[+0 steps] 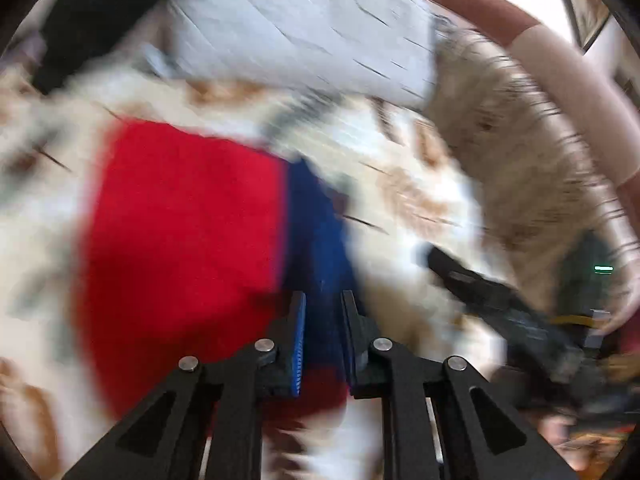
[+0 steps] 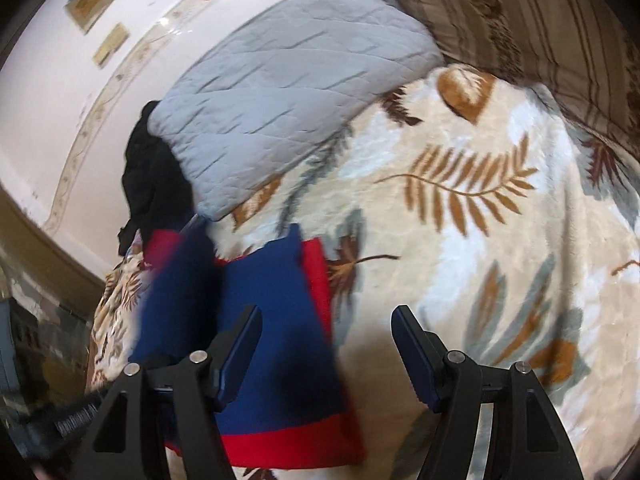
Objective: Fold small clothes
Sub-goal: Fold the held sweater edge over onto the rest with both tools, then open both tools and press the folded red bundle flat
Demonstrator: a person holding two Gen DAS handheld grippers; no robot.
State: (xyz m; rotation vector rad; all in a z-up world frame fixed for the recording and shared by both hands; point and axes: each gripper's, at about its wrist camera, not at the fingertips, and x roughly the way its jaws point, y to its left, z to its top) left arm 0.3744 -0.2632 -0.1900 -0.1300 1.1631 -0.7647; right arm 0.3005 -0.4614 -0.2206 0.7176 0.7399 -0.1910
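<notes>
A small red and blue garment (image 1: 184,216) lies on a leaf-patterned blanket (image 1: 416,184). My left gripper (image 1: 323,300) is shut on the garment's blue edge (image 1: 316,232), which runs between its jaws. The left wrist view is motion-blurred. In the right wrist view the garment (image 2: 280,320) lies folded, blue over red, at the lower left. My right gripper (image 2: 326,320) is open and empty just above the garment's right edge and the blanket (image 2: 480,208). The right gripper (image 1: 492,300) also shows at the right of the left wrist view.
A grey quilted pillow (image 2: 288,96) lies at the back, with a black garment (image 2: 152,184) beside it. A brown striped pillow (image 2: 540,28) is at the far right. A pale wall (image 2: 100,92) borders the bed. The person's arm (image 1: 560,80) is at right.
</notes>
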